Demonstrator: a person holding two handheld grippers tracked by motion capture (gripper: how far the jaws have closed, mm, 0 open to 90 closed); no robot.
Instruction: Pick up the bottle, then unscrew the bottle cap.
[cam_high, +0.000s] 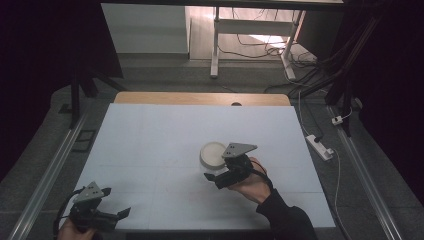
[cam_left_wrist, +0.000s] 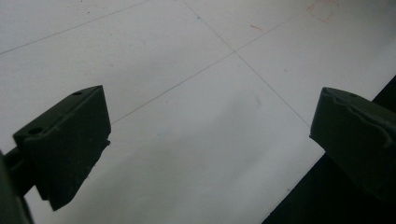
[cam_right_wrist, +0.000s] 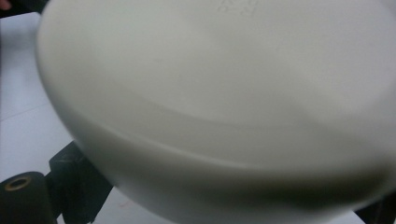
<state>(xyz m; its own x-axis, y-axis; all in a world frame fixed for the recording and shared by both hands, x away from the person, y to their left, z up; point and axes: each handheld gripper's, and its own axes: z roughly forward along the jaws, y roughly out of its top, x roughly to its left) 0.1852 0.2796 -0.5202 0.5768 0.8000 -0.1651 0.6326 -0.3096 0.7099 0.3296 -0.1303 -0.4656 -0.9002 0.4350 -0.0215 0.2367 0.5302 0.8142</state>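
Observation:
A white round bowl (cam_high: 213, 154) rests near the middle of the white table (cam_high: 150, 145). My right gripper (cam_high: 216, 179) is held just in front of it and to its right, jaws pointing left. In the right gripper view the bowl (cam_right_wrist: 224, 93) looms very close and blurred, covering the tips of both jaws. The jaws stand wide apart at the bottom corners, and I cannot tell whether they touch the bowl. My left gripper (cam_high: 120, 214) hovers low at the table's near left corner. Its jaws are spread wide over bare table (cam_left_wrist: 196, 140) with nothing between them.
The table's near edge (cam_left_wrist: 322, 186) runs just under the left gripper's right jaw. Beyond the table's wooden far edge (cam_high: 200, 98) there is a floor with cables, a white power strip (cam_high: 320, 146) and a desk frame (cam_high: 250, 40).

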